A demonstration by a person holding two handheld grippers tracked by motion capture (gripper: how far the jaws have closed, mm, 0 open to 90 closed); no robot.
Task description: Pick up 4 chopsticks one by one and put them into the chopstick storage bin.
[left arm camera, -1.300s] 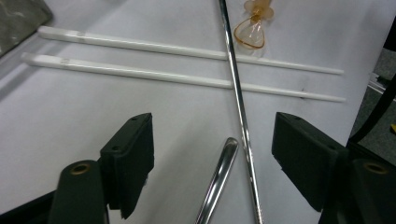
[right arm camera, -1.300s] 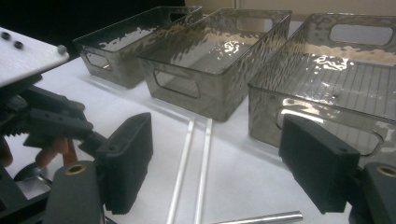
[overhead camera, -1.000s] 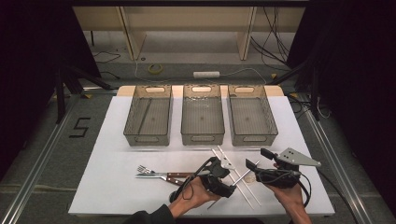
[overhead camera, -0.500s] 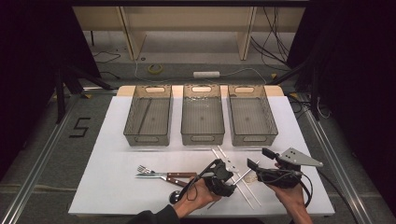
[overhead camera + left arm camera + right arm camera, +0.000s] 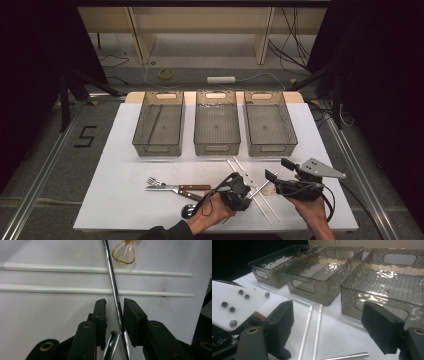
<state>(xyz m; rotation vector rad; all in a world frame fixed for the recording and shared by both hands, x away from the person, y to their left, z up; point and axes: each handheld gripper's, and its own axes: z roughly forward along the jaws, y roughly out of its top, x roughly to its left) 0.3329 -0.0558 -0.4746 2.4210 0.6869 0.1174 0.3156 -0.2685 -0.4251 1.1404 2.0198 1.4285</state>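
Chrome gleams on the thin rod (image 5: 113, 287) between the left gripper (image 5: 114, 305)'s closing jaws, crossing two smooth white chopsticks (image 5: 95, 270). Rippled smoky bins (image 5: 325, 270) face the right gripper (image 5: 329, 322), spread empty.

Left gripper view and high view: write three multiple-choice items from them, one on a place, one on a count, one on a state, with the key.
1. The metal rod lies
A. across the two white chopsticks
B. on the fork
C. on the floor

2. Grey bins in the row:
A. two
B. three
C. four

3. The left claw stands
A. clamped on a knife
B. with its jaws either side of the metal rod, a gap showing
C. around a cup

Key: 1 A, the rod crosses over both sticks. 2 B, three stand side by side. 3 B, the jaws have just been closing with the rod between them, not yet gripped.
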